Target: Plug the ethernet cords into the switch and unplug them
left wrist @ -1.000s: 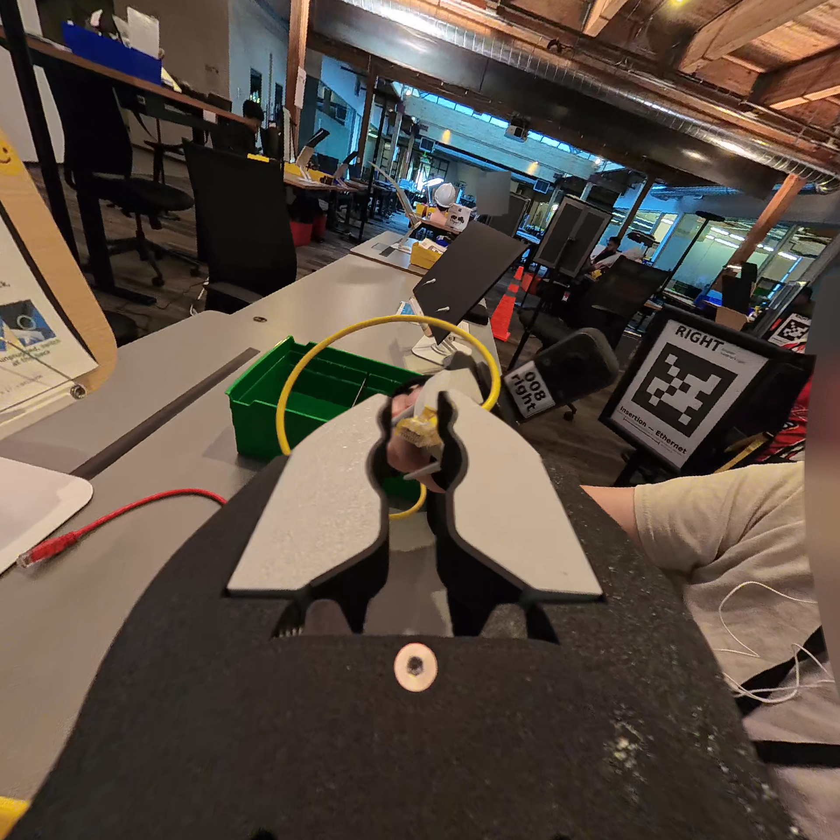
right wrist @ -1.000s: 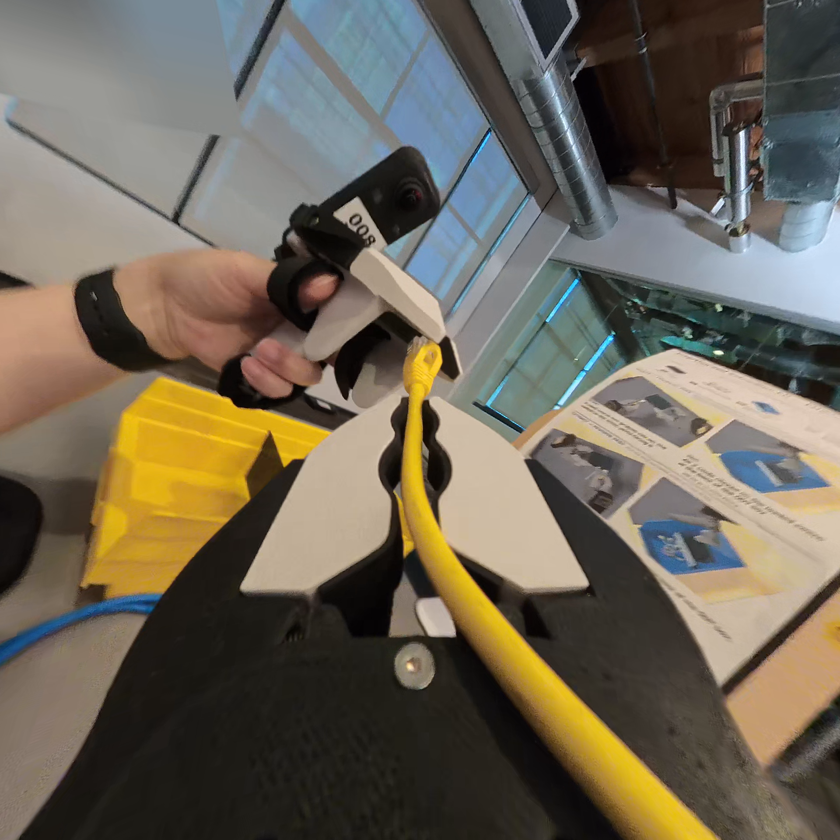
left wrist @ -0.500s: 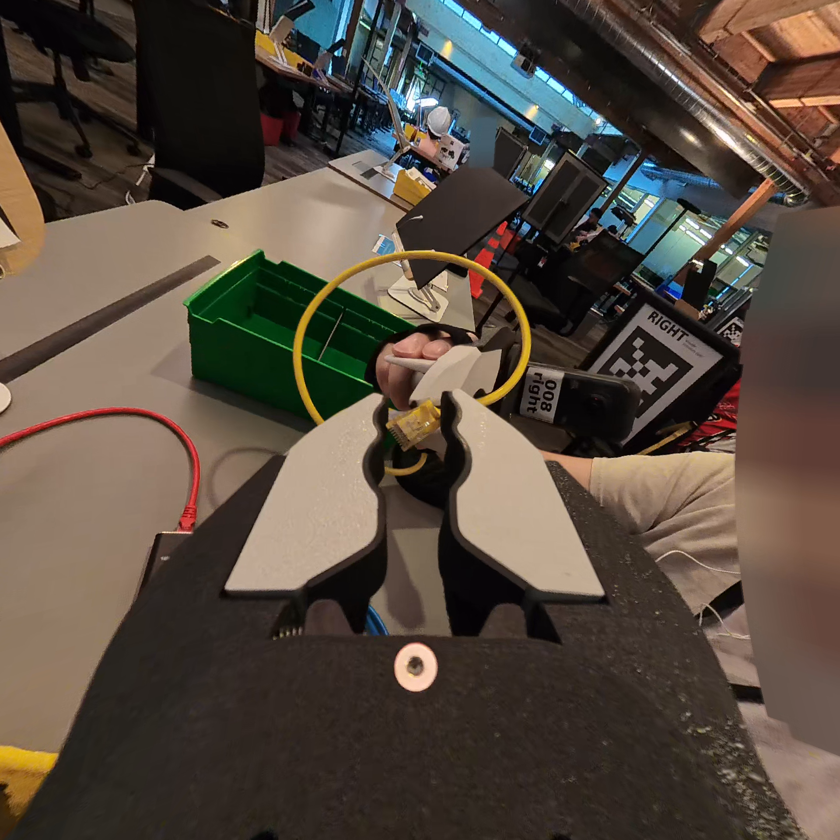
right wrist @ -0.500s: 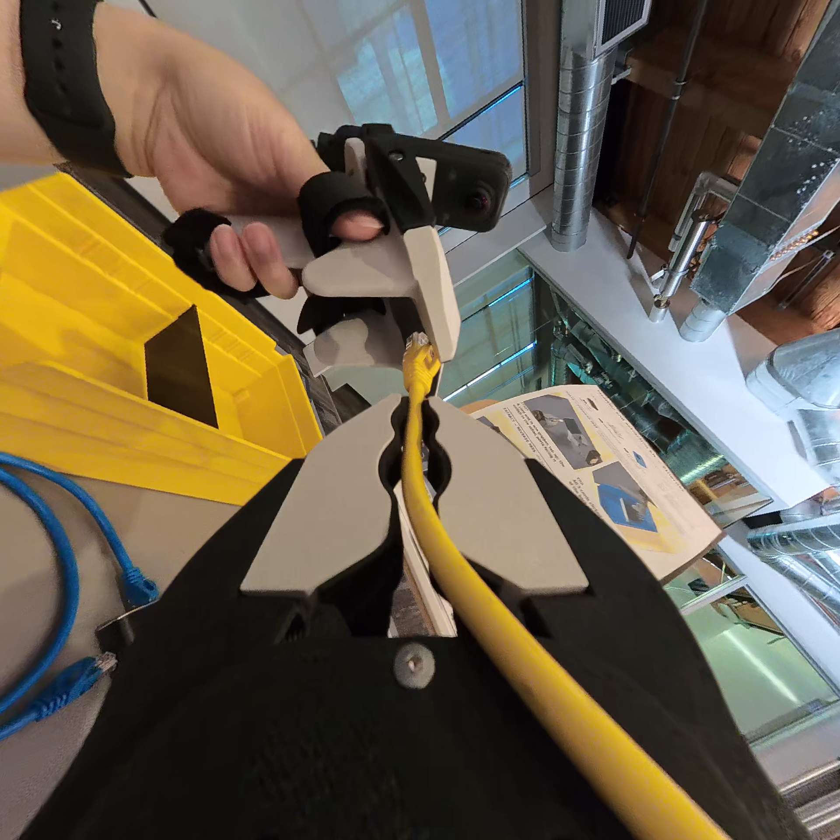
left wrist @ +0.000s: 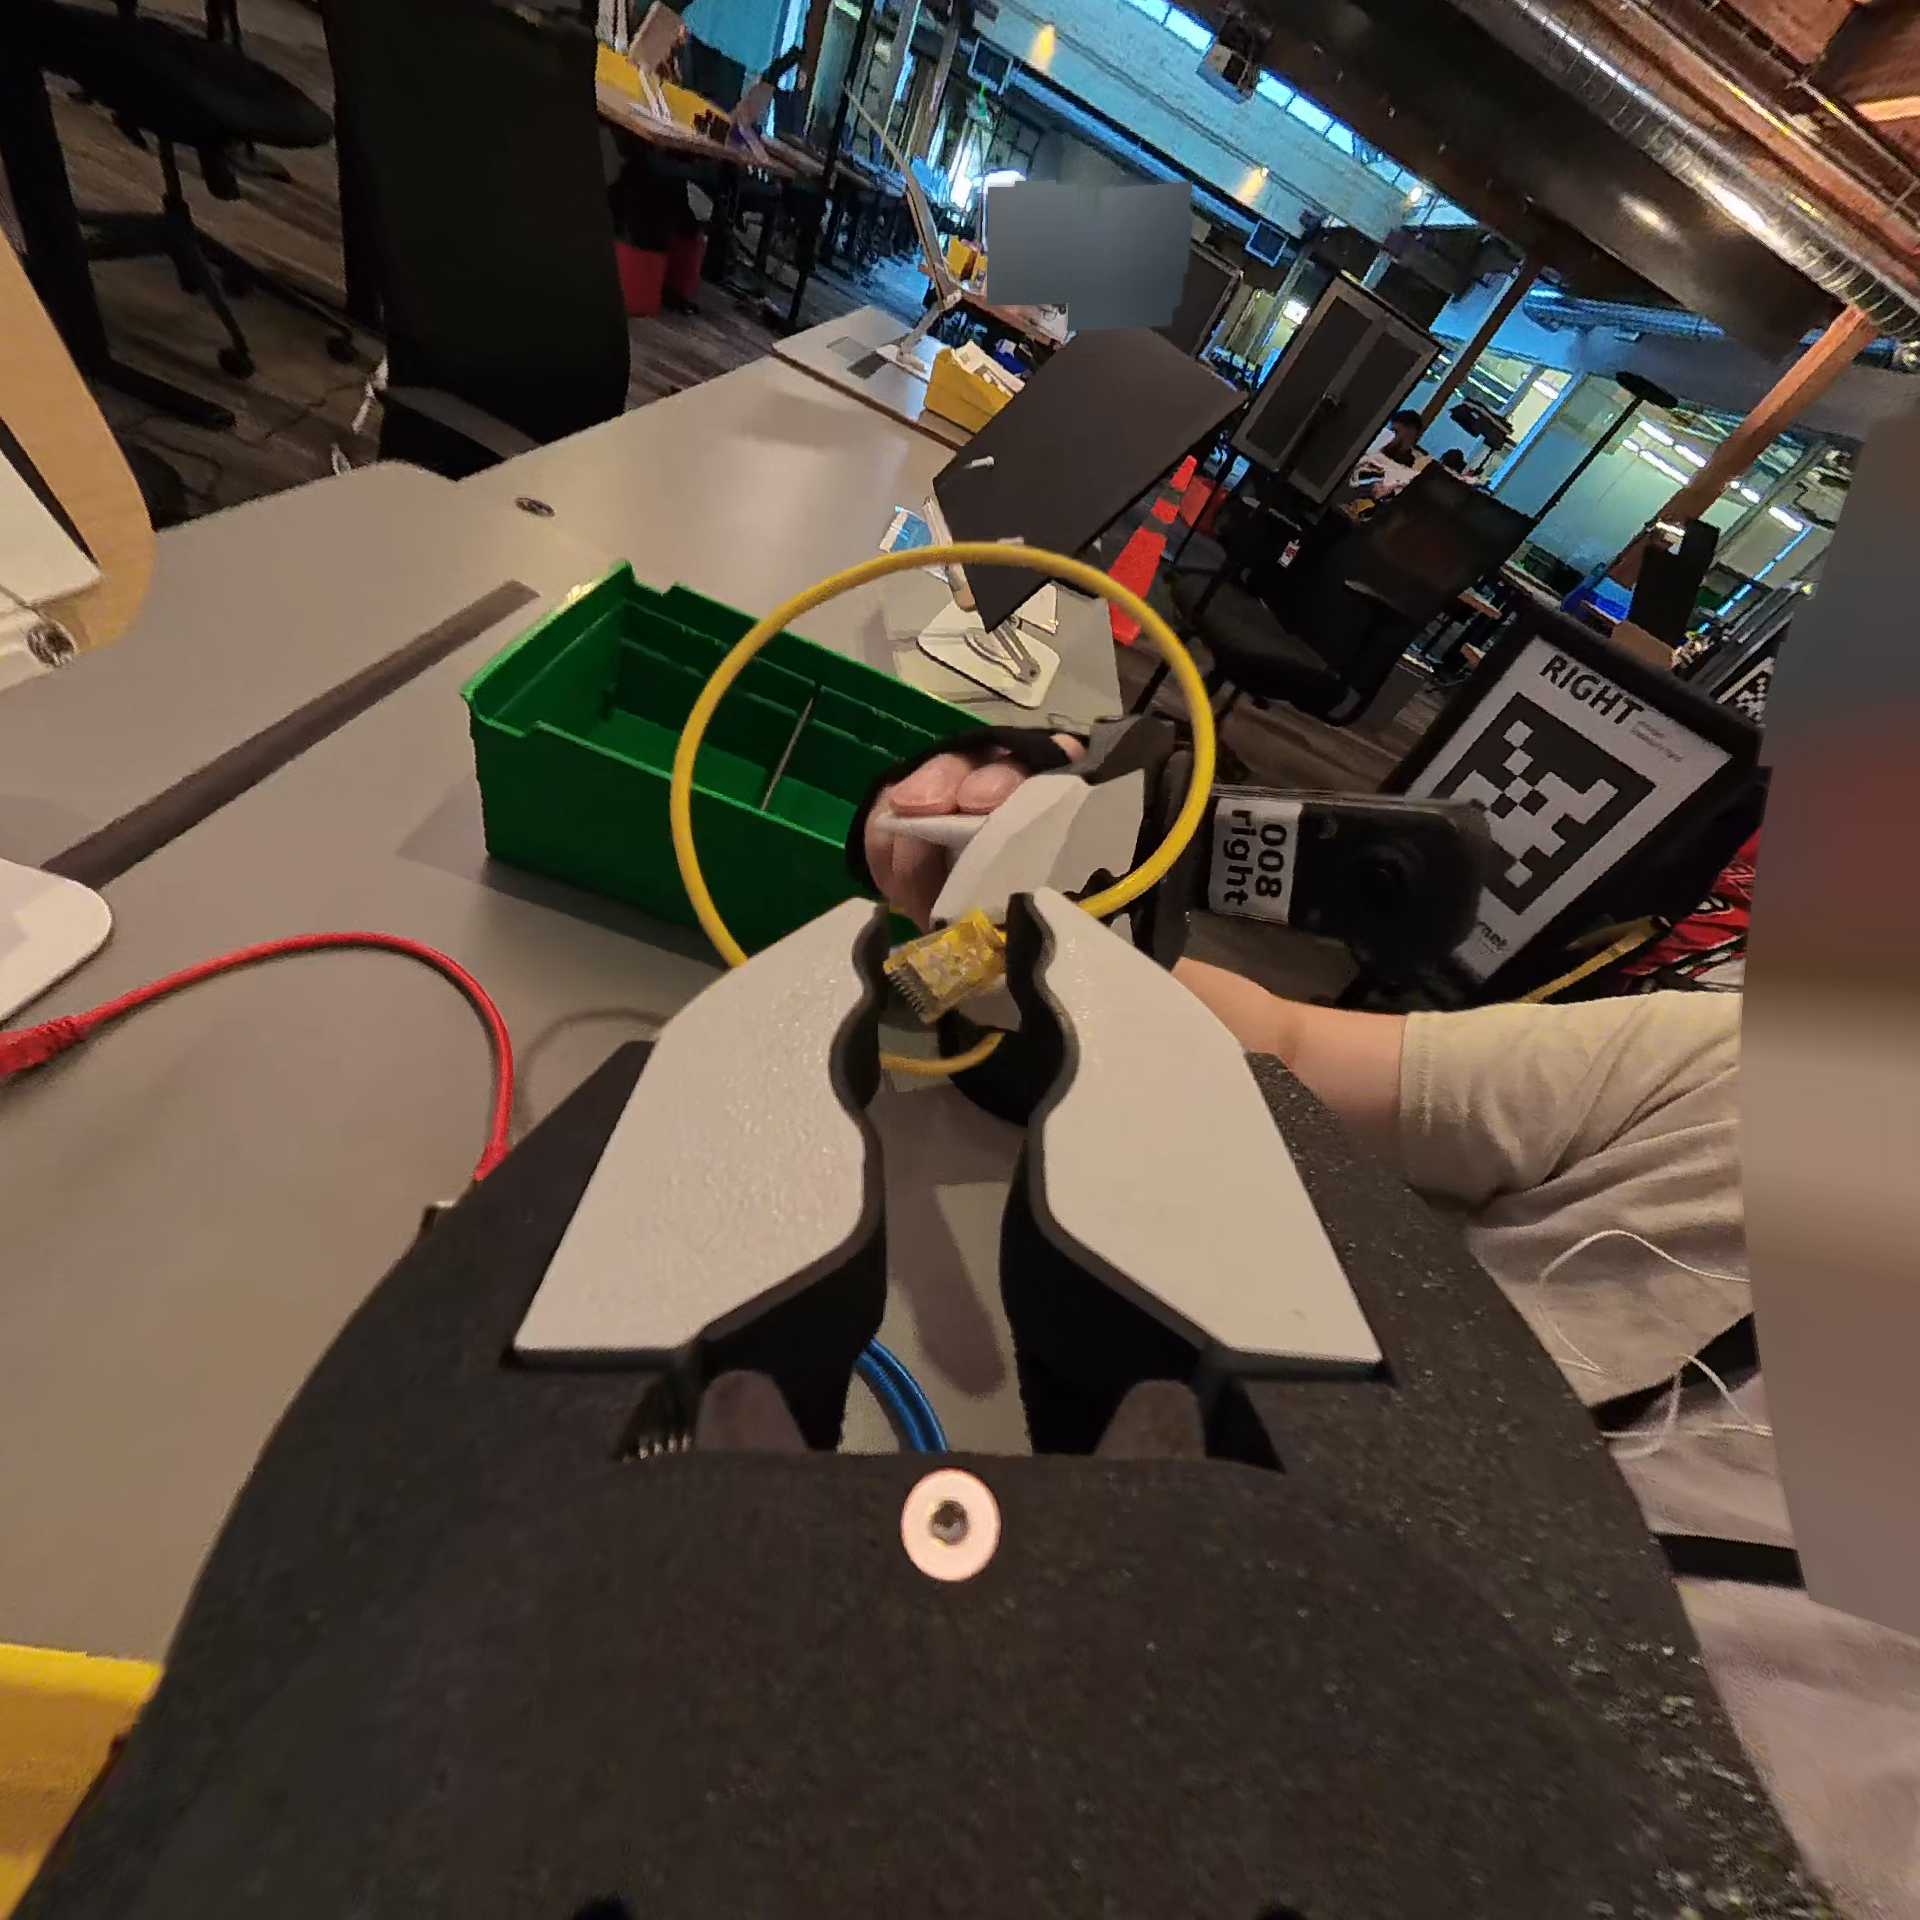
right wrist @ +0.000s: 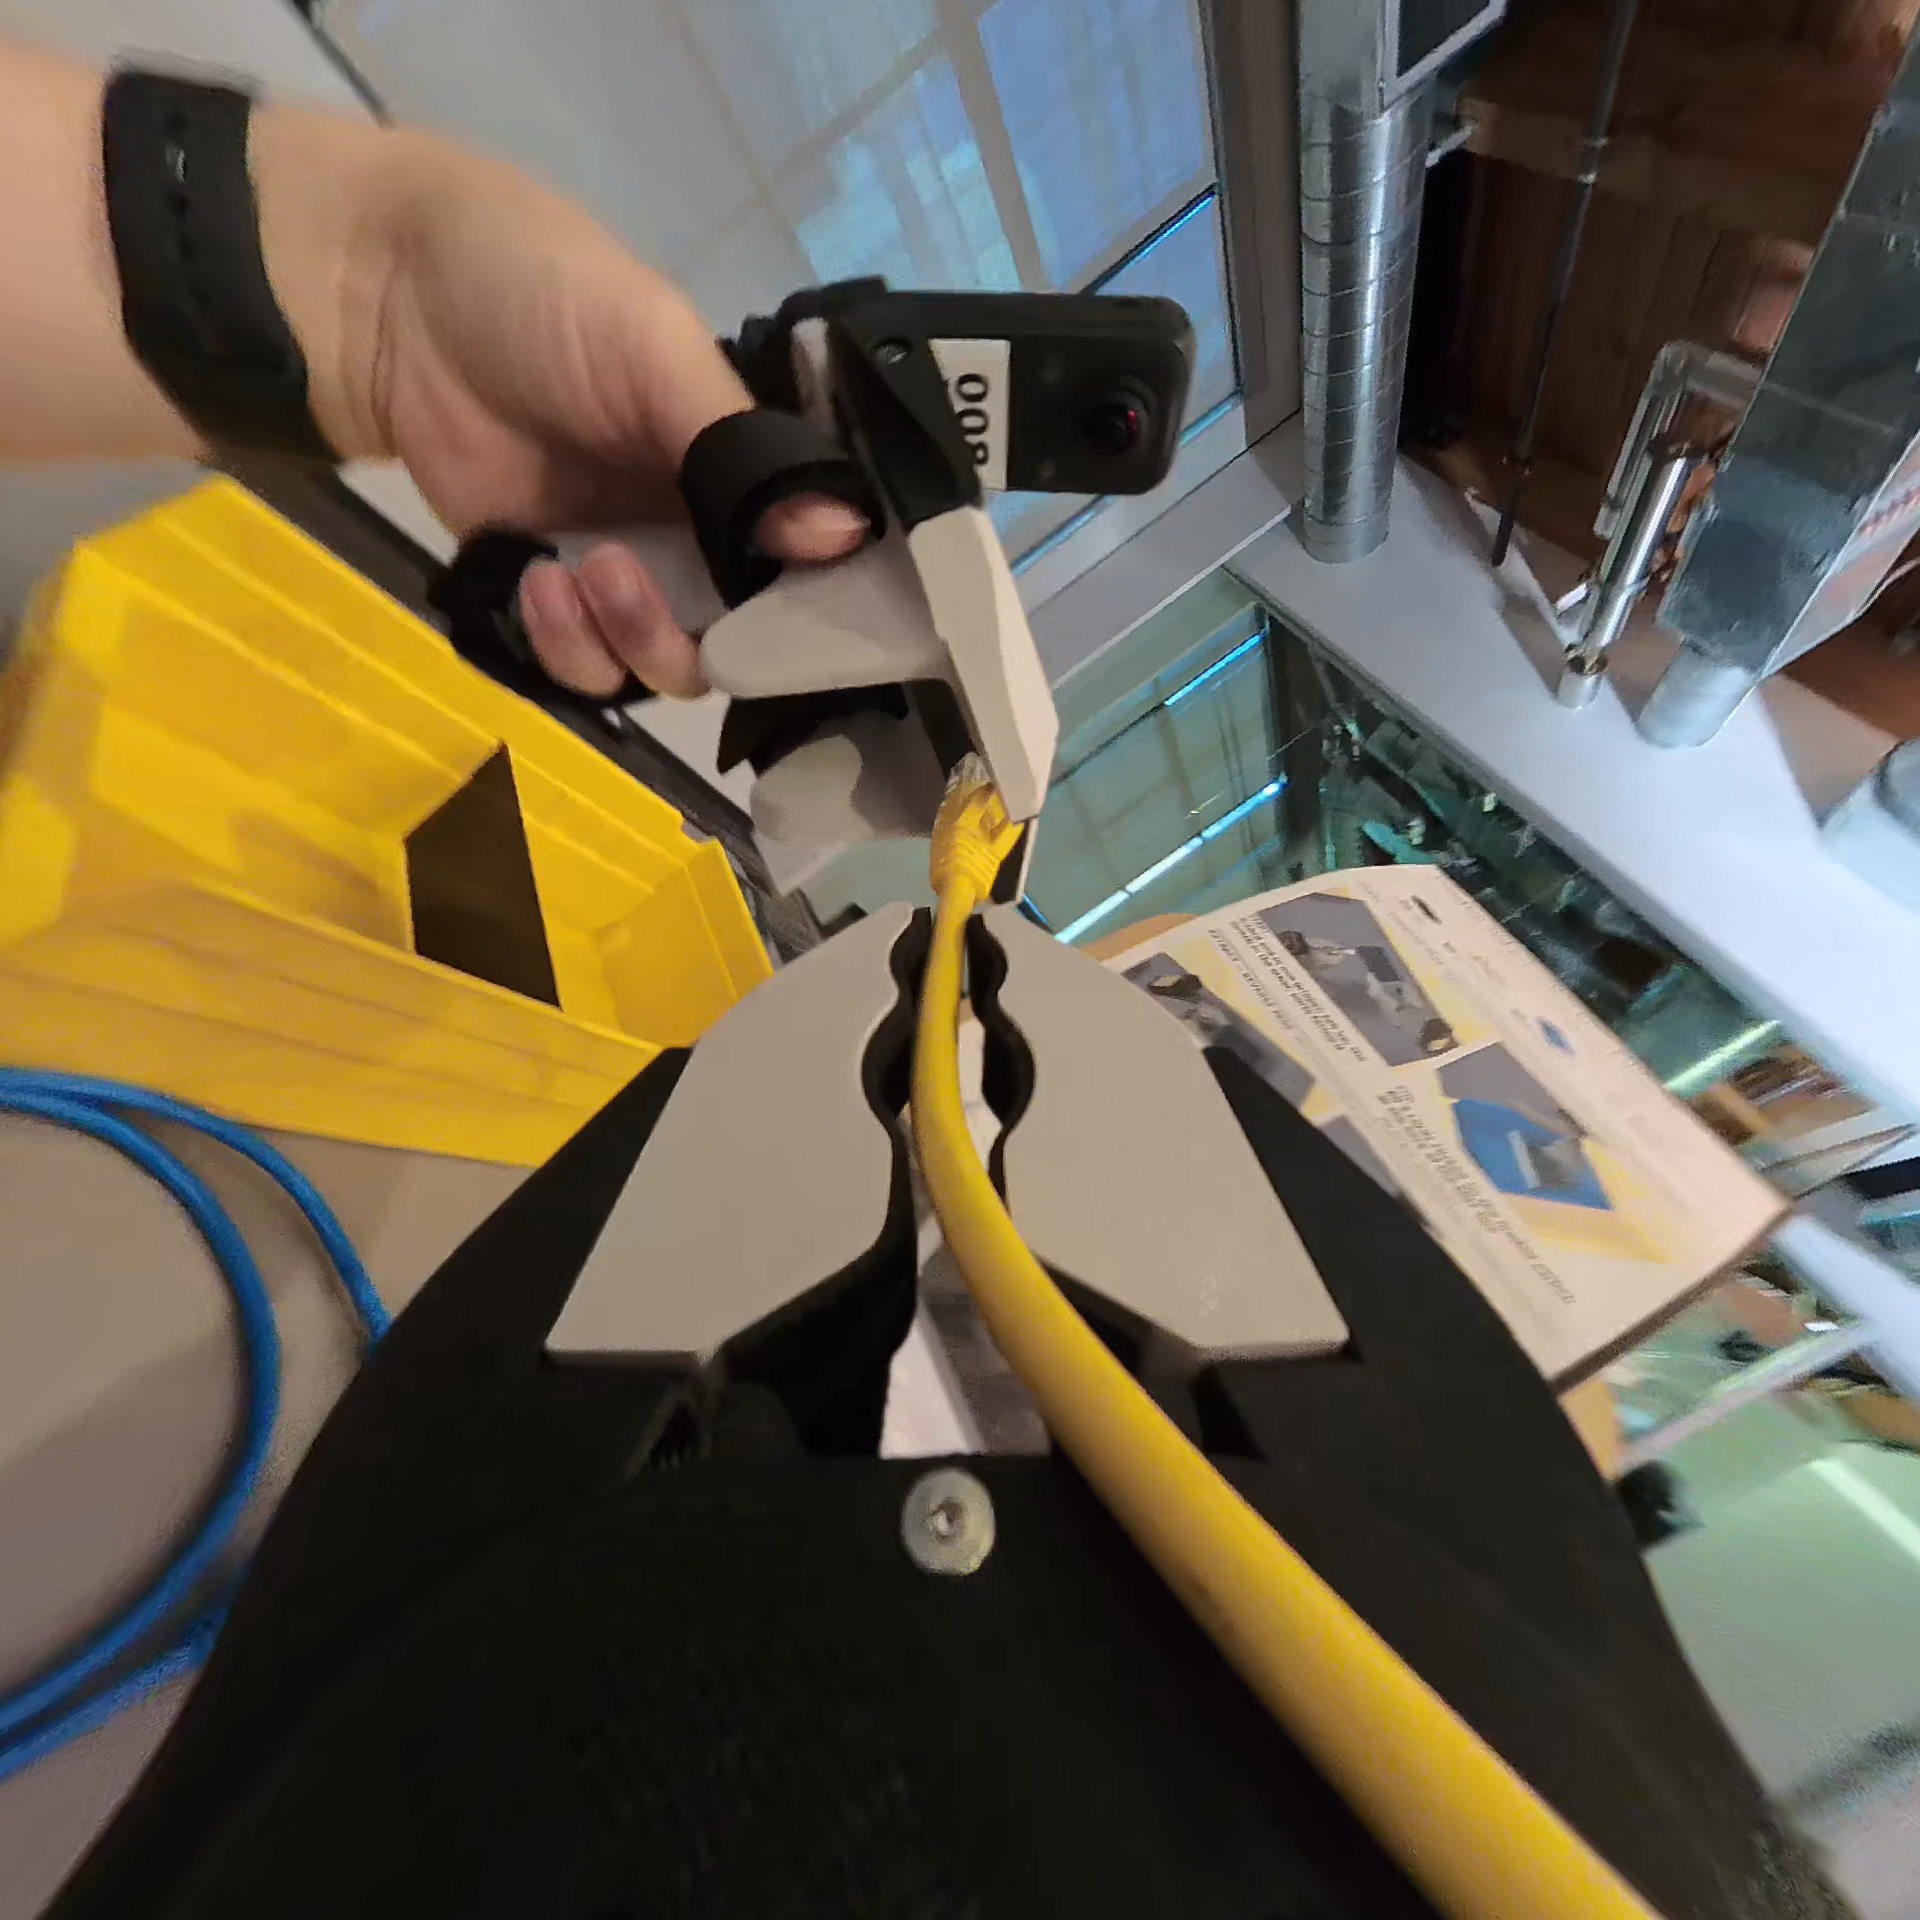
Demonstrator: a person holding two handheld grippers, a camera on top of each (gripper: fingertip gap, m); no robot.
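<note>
The right gripper is clamping the yellow ethernet cord just behind its plug, both fingertips pressing on the cable. The cord is running back over the gripper's black body and, seen from the other side, curling into a wide loop above the table. The yellow plug is sticking out past those fingertips and sitting between the pads of the left gripper, its contact end pointing toward the left pad. The left jaws are standing apart around the plug; whether they are pressing on it is something I cannot tell from here. Each gripper is being held in a hand, the one on the left gripper wearing a black wristband. Farther out, a green bin is sitting on the grey table, a red cable is lying beside it, and a blue cable and a yellow bin are lying on the other side.
</note>
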